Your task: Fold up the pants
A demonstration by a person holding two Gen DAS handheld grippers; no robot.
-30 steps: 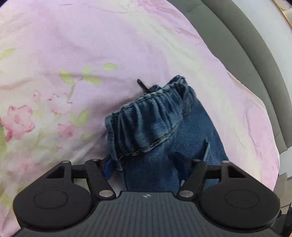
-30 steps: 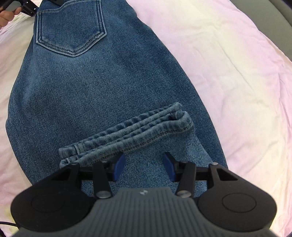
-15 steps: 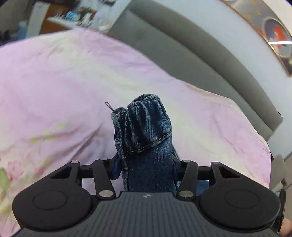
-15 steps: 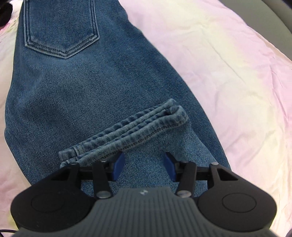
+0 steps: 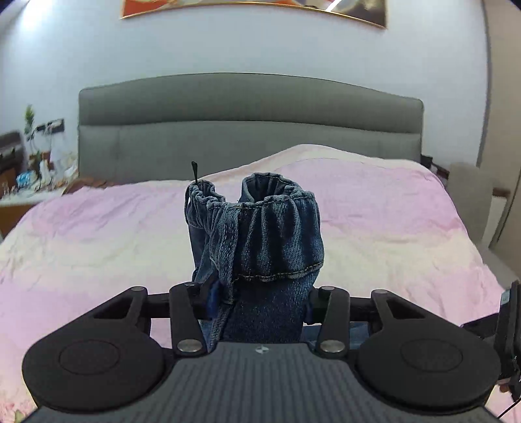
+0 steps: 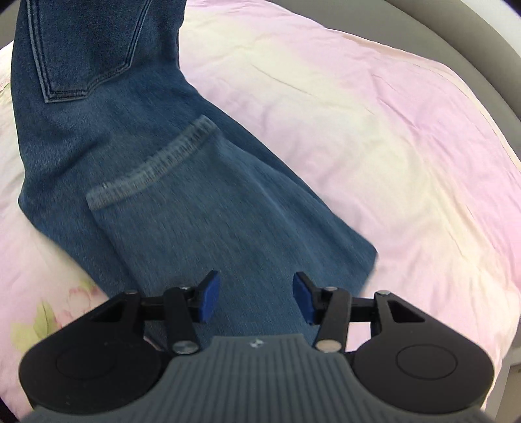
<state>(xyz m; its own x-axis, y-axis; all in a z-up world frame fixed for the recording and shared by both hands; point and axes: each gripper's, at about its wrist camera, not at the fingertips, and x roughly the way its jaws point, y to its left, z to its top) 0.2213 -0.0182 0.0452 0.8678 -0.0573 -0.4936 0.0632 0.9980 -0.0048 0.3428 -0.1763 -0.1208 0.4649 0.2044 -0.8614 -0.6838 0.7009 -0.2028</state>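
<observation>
The left gripper (image 5: 259, 304) is pointing level toward the grey headboard (image 5: 250, 123), and its jaws are closing tight on the bunched elastic waistband (image 5: 257, 224) of the pants (image 6: 146, 156). The waistband is standing up between the fingers, above the pink bedsheet (image 5: 374, 227), and a thin dark loop is sticking up from its left corner.

The right gripper (image 6: 255, 301) is tilting down over the bed, with its blue pads (image 6: 208, 299) wide apart and holding nothing. Denim is lying below the gap between them, but I cannot tell if the pads are touching it.

The left wrist view is showing the room: the headboard, the white wall with a framed picture (image 5: 254, 8) above it, and a cluttered nightstand (image 5: 29, 182) to the left of the headboard. It is not showing the legs of the pants. The right wrist view is showing them: the pants are stretching away from the right gripper, the long axis going up and to the left. A back pocket (image 6: 78, 48) is at the far end, and the pale hem (image 6: 153, 166) of a folded-over leg is lying across the middle of the cloth. This part of the picture is blurred.
</observation>
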